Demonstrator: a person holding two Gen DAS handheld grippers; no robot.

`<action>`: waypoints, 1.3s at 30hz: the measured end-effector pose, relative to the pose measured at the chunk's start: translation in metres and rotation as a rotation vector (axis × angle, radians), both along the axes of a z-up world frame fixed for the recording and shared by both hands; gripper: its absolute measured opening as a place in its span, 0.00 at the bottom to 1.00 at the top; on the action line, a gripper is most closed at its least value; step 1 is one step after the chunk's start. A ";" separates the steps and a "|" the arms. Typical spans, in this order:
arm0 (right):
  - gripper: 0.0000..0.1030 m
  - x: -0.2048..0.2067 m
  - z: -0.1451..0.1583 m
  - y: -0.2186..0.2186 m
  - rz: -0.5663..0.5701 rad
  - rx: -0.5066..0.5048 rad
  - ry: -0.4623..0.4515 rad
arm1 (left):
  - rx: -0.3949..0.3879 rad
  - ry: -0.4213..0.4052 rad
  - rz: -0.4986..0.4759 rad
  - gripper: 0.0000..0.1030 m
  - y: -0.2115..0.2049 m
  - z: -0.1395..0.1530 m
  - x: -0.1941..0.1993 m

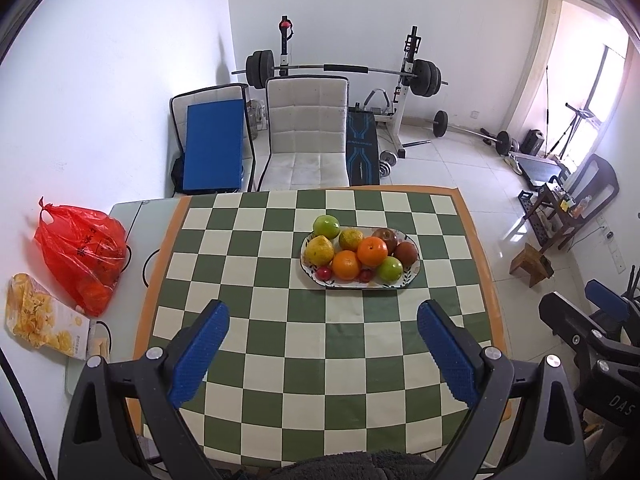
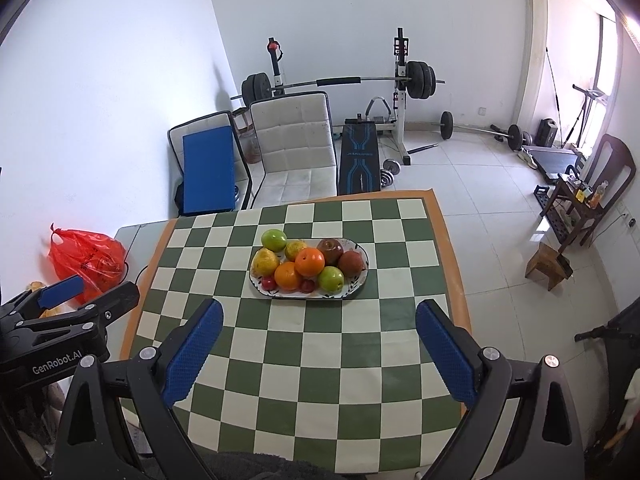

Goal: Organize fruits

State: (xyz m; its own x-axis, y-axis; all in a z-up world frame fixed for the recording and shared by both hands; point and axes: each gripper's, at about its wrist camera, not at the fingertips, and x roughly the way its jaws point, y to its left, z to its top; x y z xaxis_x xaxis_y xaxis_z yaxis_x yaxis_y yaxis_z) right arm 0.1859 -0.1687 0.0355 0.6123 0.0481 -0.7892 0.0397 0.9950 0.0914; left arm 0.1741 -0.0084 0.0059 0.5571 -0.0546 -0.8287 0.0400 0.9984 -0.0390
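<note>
2 grippers, left gripper (image 1: pixel 323 322) and right gripper (image 2: pixel 319 320), hover wide-jawed and empty short of the plate (image 1: pixel 412 270); fruits (image 1: pixel 372 251) look sorted, so next probably a check.

— Where do both cameras look from?
— Each from above the near table edge, facing the far wall over its own open fingers, set well back.
— What is shared?
— The plate (image 1: pixel 412 270) (image 2: pixel 362 280) of fruit, seen from side-by-side positions.

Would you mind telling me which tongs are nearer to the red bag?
Left. The left tongs sit right beside the red bag; the right tongs hang open over the checkered mat, further right.
</note>
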 end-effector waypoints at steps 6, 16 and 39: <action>0.96 0.021 -0.024 -0.001 -0.012 -0.024 -0.014 | 0.028 -0.033 0.004 0.94 -0.004 -0.013 0.018; 0.99 0.070 -0.076 -0.013 -0.048 -0.078 0.001 | 0.042 -0.025 0.012 0.99 -0.009 -0.046 0.050; 0.99 0.102 -0.129 -0.026 -0.058 -0.078 0.060 | 0.065 0.054 0.023 1.00 -0.015 -0.097 0.075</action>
State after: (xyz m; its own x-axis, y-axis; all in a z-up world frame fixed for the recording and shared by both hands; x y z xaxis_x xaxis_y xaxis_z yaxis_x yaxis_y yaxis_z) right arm 0.2877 -0.1948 -0.0935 0.5640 -0.0492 -0.8243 0.1004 0.9949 0.0093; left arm 0.2496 -0.0233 -0.0910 0.5120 0.0124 -0.8589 0.0167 0.9996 0.0244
